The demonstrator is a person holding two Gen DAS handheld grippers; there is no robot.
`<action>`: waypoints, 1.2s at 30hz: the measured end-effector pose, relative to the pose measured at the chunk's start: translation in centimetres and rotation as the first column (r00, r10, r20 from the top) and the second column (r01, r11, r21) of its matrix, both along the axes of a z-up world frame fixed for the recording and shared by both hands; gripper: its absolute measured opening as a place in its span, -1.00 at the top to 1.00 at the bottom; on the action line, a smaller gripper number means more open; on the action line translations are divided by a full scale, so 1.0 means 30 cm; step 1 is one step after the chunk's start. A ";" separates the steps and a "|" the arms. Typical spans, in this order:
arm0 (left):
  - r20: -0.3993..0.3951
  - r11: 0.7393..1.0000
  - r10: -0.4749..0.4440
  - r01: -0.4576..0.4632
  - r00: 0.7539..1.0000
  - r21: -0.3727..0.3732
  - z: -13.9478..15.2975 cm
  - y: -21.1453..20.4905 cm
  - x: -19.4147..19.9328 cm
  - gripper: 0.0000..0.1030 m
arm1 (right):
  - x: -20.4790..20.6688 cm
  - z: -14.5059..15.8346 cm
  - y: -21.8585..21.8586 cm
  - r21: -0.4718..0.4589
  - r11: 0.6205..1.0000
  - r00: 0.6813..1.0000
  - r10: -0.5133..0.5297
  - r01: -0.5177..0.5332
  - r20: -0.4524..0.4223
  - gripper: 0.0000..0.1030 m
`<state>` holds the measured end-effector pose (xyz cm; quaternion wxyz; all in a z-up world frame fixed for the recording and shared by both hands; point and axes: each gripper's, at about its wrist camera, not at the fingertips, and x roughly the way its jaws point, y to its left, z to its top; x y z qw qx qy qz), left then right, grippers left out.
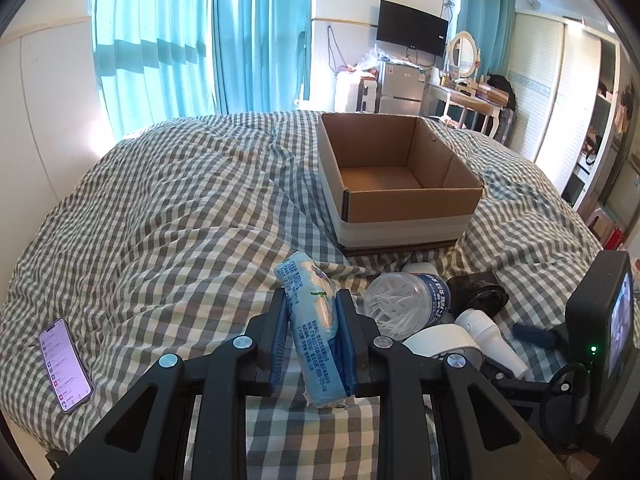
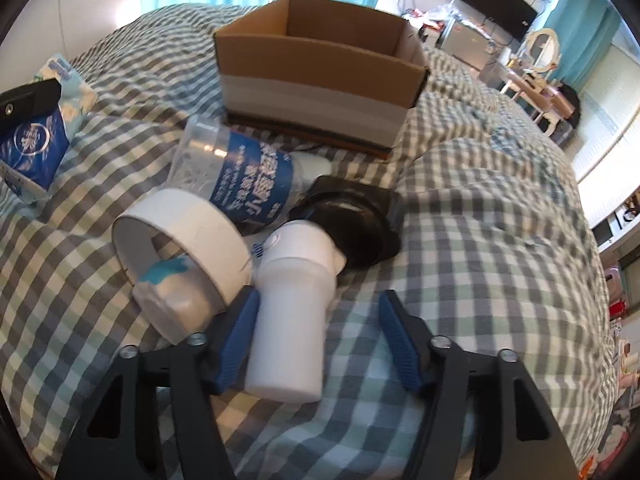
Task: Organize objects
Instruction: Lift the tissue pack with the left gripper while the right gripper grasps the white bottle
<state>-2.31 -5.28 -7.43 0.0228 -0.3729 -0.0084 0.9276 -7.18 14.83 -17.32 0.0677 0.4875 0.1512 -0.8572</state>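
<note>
box: brown cardboard box point(image 1: 400, 168) on checked bed point(image 1: 180, 208), empty
left claw point(image 1: 313, 336): clamped on blue tissue pack point(image 1: 312, 320)
right claw point(image 2: 316, 340): straddling white plastic bottle point(image 2: 292, 320), one pad clear, not gripped
left: everything

Daylight through the teal curtains point(image 1: 180, 40) far ahead of the claw floods both fisheye views, blowing out the wall beside them, while the right wrist view is motion-blurred and dark vignetting curves every edge.
</note>
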 end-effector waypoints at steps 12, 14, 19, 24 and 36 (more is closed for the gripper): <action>-0.004 1.000 -0.005 0.005 1.000 0.002 0.011 0.001 0.003 0.54 | 0.027 0.088 -0.006 -0.064 0.998 0.998 0.014 -0.018 -0.067 0.34; -0.004 1.000 -0.008 0.008 1.000 -0.004 0.018 0.009 0.000 0.54 | 0.031 0.129 -0.008 -0.073 0.997 0.995 0.023 -0.030 -0.096 0.35; -0.017 1.000 -0.026 0.026 1.000 -0.011 0.052 0.034 -0.009 0.54 | 0.032 0.246 -0.011 -0.077 0.996 0.983 0.038 -0.052 -0.178 0.42; -0.039 0.999 -0.053 0.053 0.998 0.000 0.115 0.064 -0.036 0.54 | 0.015 0.351 -0.008 -0.088 0.994 0.971 0.044 -0.066 -0.236 0.49; -0.096 0.997 -0.084 0.083 0.992 -0.009 0.262 0.148 -0.234 0.54 | -0.130 0.544 -0.030 -0.124 0.986 0.943 0.064 -0.111 -0.328 0.92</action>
